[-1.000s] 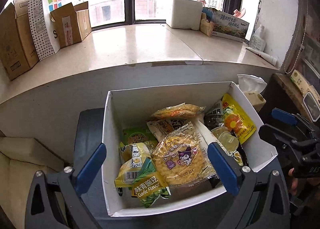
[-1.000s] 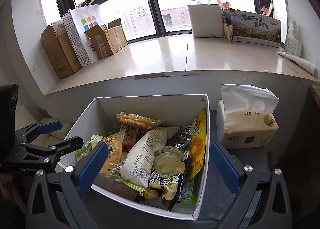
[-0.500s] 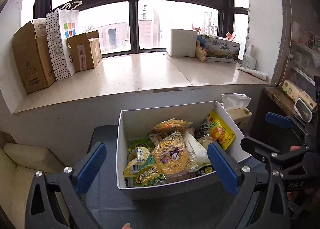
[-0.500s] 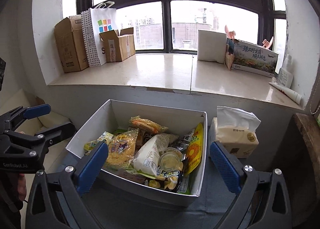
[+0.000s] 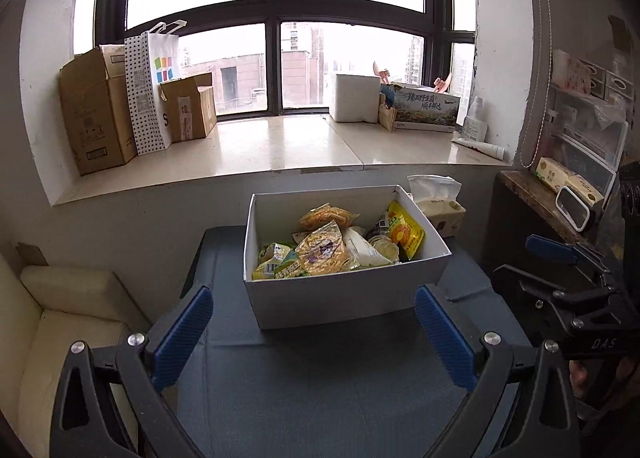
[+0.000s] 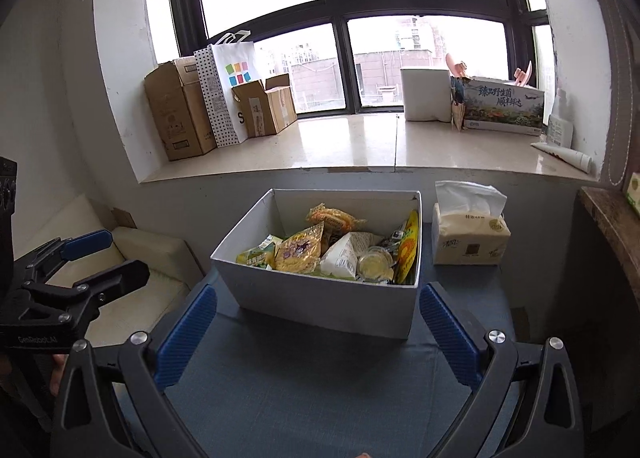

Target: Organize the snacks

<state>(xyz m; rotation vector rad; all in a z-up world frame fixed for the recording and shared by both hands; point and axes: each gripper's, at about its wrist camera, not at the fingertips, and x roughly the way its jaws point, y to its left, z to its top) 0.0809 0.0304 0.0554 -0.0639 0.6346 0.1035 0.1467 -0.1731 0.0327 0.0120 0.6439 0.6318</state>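
Observation:
A white cardboard box [image 5: 320,298] [image 6: 320,302] stands on a dark blue cloth-covered table [image 5: 320,386] [image 6: 312,386]. Several snack packs fill it: a round yellow cracker pack [image 5: 322,252] [image 6: 300,252], a green garlic pea bag [image 5: 286,268], a white pouch [image 6: 340,256], a clear jelly cup [image 6: 374,264] and a yellow bag [image 5: 404,232] along the right wall. My left gripper [image 5: 312,332] hangs open and empty in front of the box. My right gripper [image 6: 316,336] is open and empty too, just short of the box's near wall. Each gripper shows at the other view's edge.
A tissue pack [image 6: 468,234] [image 5: 438,204] sits right of the box. Behind runs a pale window sill [image 5: 280,146] with cardboard boxes [image 5: 96,118], a spotted paper bag [image 5: 152,90] and a white box [image 5: 354,98]. A cream cushion [image 5: 60,314] lies left, a wooden shelf [image 5: 540,198] right.
Both grippers have pulled back and up from over the box; it now looks smaller and farther away, with bare table cloth in front. Both stay open and empty.

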